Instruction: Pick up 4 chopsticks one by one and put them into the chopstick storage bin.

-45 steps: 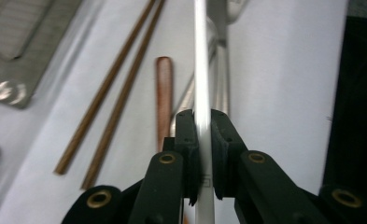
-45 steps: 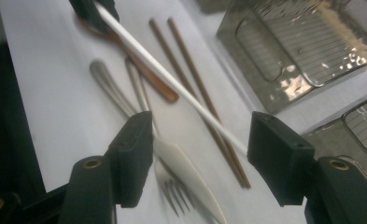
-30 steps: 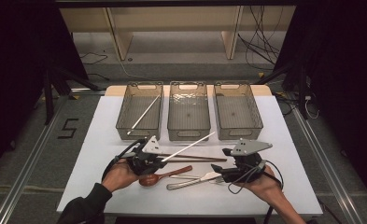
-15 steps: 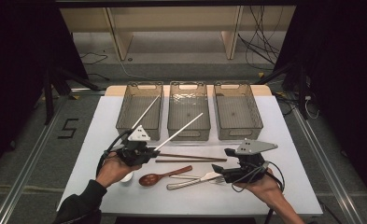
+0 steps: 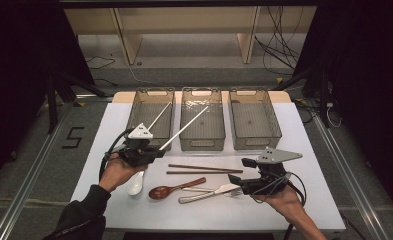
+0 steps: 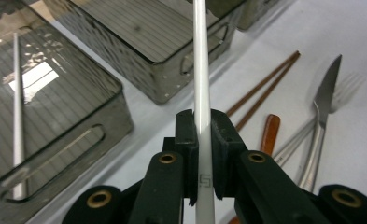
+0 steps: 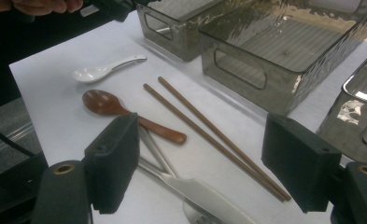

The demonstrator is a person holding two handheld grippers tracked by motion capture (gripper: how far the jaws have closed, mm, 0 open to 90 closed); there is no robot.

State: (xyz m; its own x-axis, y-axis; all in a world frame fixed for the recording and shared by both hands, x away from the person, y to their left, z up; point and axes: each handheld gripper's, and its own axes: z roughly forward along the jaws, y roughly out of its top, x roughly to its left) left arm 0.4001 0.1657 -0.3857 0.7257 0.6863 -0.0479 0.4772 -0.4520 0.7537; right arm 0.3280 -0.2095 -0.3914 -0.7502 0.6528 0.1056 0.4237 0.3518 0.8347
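Note:
My left gripper (image 5: pixel 158 150) (image 6: pixel 203 126) is shut on a white chopstick (image 5: pixel 184 127) (image 6: pixel 200 56), held above the table in front of the left bin (image 5: pixel 134 114). The stick slants up and away, its far tip over the middle bin (image 5: pixel 202 145). A second white chopstick (image 5: pixel 159 116) (image 6: pixel 17 112) lies in the left bin. My right gripper (image 5: pixel 236 181) (image 7: pixel 204 140) is low at the front right. Its jaws have just been opening and stand open, with the knife (image 5: pixel 209 192) (image 7: pixel 204 196) and brown chopsticks (image 5: pixel 204 169) (image 7: pixel 209 130) lying on the table below them, untouched.
On the white table lie a white ceramic spoon (image 5: pixel 135 184) (image 7: pixel 97 70), a brown wooden spoon (image 5: pixel 171 189) (image 7: pixel 106 105) and a fork (image 5: pixel 194 189) beside the knife. A third bin (image 5: pixel 256 142) stands at the back right. Cables trail from both grippers.
My left gripper has carried the white chopstick left and away, up toward the bins. The right hand has stayed in place and its jaws stand a little wider.

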